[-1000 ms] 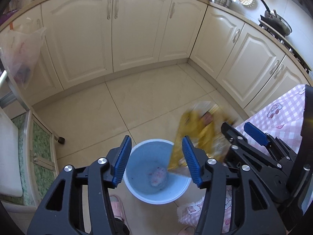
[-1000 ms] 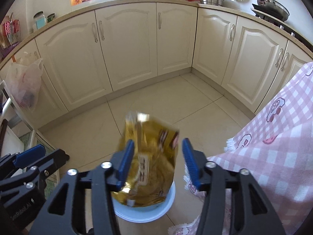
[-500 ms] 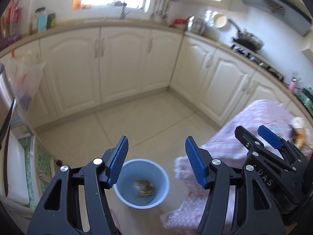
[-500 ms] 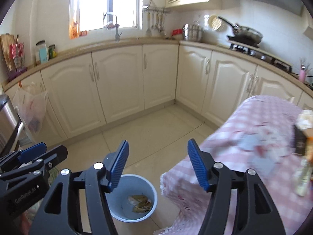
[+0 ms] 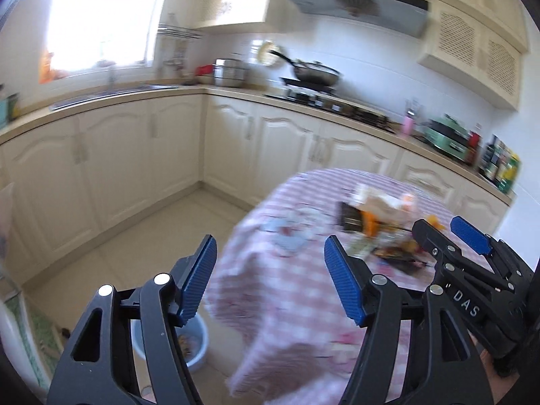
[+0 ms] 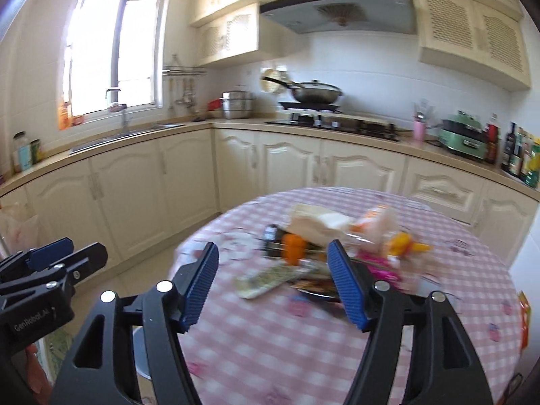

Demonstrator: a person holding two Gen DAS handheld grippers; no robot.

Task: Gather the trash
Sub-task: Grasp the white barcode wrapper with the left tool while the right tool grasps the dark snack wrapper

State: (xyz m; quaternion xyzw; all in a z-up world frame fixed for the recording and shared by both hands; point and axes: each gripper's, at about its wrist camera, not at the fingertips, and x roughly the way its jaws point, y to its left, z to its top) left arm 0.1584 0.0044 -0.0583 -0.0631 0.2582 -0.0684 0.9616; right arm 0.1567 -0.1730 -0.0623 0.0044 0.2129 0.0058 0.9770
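A blurred pile of trash (image 6: 320, 236) lies on the round table's pink checked cloth (image 6: 303, 344): white crumpled paper (image 6: 317, 222), an orange piece (image 6: 293, 243), a flat greenish wrapper (image 6: 270, 278) and a pink wrapper (image 6: 378, 266). My right gripper (image 6: 273, 283) hovers over the table's near side. Its jaws are opening with nothing between them. My left gripper (image 5: 271, 280) is over the table's left edge, and its jaws are also opening and empty. The light blue bin (image 5: 192, 341) stands on the floor below, with scraps inside. The same trash pile (image 5: 381, 222) shows in the left wrist view, beside the right gripper (image 5: 445, 233).
Cream cabinets (image 6: 189, 182) run along the far walls under a counter. On the counter are a sink (image 6: 125, 135), a wok on the stove (image 6: 314, 92) and bottles (image 6: 516, 155). Tiled floor (image 5: 141, 243) lies between table and cabinets. An orange packet (image 6: 523, 314) sits at the table's right edge.
The yellow bag left the right gripper and dropped into the bin. Both grippers then rose and swung right from over the bin towards the table, and their jaws widened.
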